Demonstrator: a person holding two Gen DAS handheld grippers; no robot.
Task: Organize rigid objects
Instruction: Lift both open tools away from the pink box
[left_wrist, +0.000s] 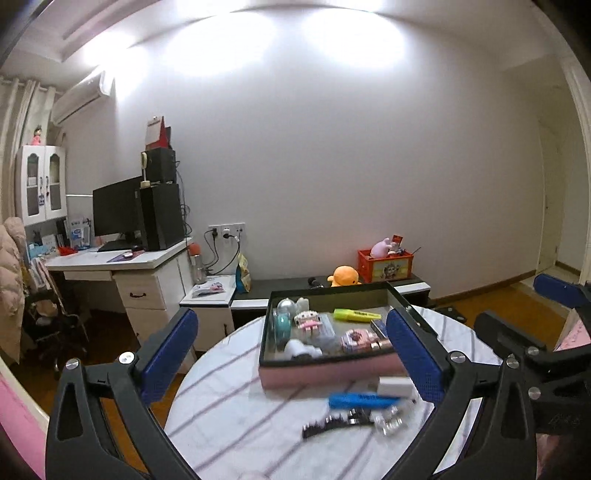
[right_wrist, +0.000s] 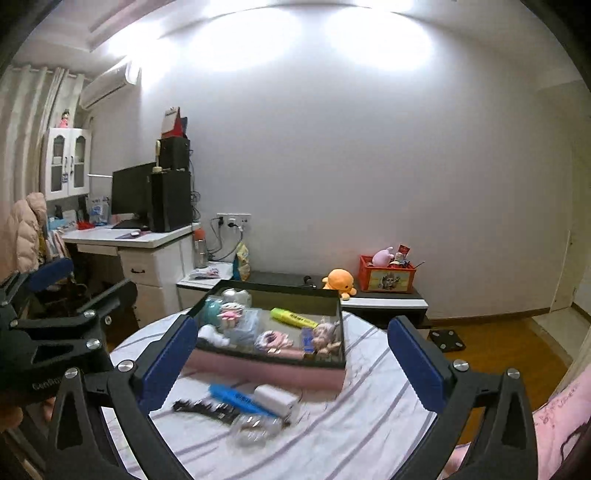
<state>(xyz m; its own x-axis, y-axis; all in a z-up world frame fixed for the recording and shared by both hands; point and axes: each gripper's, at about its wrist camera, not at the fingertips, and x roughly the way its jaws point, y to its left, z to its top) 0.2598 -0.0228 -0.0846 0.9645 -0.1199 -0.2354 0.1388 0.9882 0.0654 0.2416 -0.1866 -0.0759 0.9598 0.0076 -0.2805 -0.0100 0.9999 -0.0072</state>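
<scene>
A pink box with a dark rim (left_wrist: 328, 373) (right_wrist: 266, 369) stands on a round table with a striped white cloth (left_wrist: 229, 413) (right_wrist: 362, 424). It holds a yellow highlighter (left_wrist: 356, 315) (right_wrist: 293, 317) and several small toys. In front of the box lie a blue pen (left_wrist: 362, 400) (right_wrist: 240, 398), a white block (left_wrist: 393, 387) (right_wrist: 277, 400), a black comb-like piece (left_wrist: 328, 426) (right_wrist: 199, 408) and a clear small item (left_wrist: 388, 422) (right_wrist: 255, 430). My left gripper (left_wrist: 295, 354) and right gripper (right_wrist: 295, 358) are both open and empty above the table's near side.
A white desk (left_wrist: 147, 258) with a monitor stands at the left wall. A low dark cabinet (left_wrist: 280, 286) behind the table carries an orange plush (left_wrist: 343, 276) and a red toy crate (left_wrist: 384, 266). Wooden floor lies to the right.
</scene>
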